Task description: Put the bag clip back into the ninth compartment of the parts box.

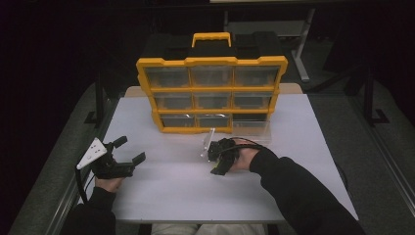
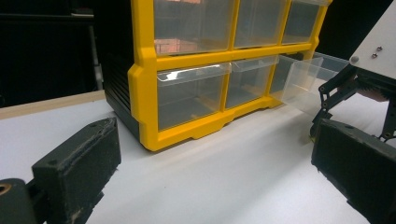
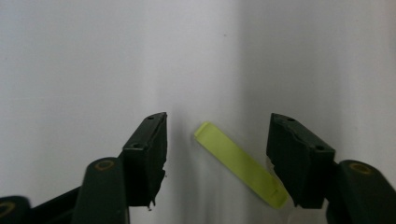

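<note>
High view first: I saw my right gripper (image 1: 219,157) tipped down onto the white table (image 1: 161,186), just in front of the clear drawer (image 1: 247,128) that stood pulled out of the bottom right slot of the yellow organizer (image 1: 212,94). My left gripper (image 1: 128,151) rested well apart at the table's left, jaws spread and holding nothing. From this height the thing under the right gripper was too small for me to make out.

Left gripper view showed its own two jaws wide apart with bare table between them, the organizer's lower rows ahead, and the drawer jutting out toward the right gripper farther off.

Right gripper view gave me what I needed. A small yellow-green strip (image 3: 240,164) lay flat on the table between the jaws, slanting, its lower end just beside the right-hand jaw. The jaws stood half closed around it, and I could see a gap on the left side, so the pads were not yet pressing.

I judged the strip to be thin, light and probably stiff plastic, so it would weigh nothing but could skid or flip on the smooth top. I reckoned the best hold was across its narrow width near the middle, with the fingertips low against the table.
</note>
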`<action>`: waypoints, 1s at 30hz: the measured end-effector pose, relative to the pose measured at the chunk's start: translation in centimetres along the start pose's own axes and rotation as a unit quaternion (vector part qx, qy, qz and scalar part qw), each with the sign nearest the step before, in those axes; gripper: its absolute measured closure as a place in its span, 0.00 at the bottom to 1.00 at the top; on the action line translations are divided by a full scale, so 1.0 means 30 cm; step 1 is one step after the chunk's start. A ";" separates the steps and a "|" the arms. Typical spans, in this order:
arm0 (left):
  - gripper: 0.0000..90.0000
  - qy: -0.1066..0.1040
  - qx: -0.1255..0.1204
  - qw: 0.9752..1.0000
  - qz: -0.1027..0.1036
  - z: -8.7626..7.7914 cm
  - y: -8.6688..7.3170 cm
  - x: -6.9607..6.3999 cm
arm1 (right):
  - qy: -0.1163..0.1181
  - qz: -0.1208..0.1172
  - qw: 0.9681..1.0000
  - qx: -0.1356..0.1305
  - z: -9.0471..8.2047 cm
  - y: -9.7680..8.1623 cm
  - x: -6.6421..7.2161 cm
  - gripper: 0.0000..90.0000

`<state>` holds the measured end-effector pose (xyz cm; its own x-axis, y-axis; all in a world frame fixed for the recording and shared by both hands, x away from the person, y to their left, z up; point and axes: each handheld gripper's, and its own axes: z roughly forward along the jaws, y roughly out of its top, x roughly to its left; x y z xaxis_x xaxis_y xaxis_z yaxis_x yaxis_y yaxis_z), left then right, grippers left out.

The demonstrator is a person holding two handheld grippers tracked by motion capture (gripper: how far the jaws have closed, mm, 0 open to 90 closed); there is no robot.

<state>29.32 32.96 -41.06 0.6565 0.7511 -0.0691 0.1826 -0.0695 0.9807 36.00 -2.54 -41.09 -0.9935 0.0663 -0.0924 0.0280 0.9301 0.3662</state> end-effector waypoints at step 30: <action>0.01 -0.002 0.000 1.000 0.001 0.002 0.000 -0.002 | 0.000 0.007 0.999 0.037 0.022 -0.006 -0.011 0.85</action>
<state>29.32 32.89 -41.06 0.6595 0.7487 -0.0678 0.1810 -0.0706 0.9809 36.41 -2.49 -41.72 -0.9929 0.0804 -0.0882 0.0507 0.9533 0.2978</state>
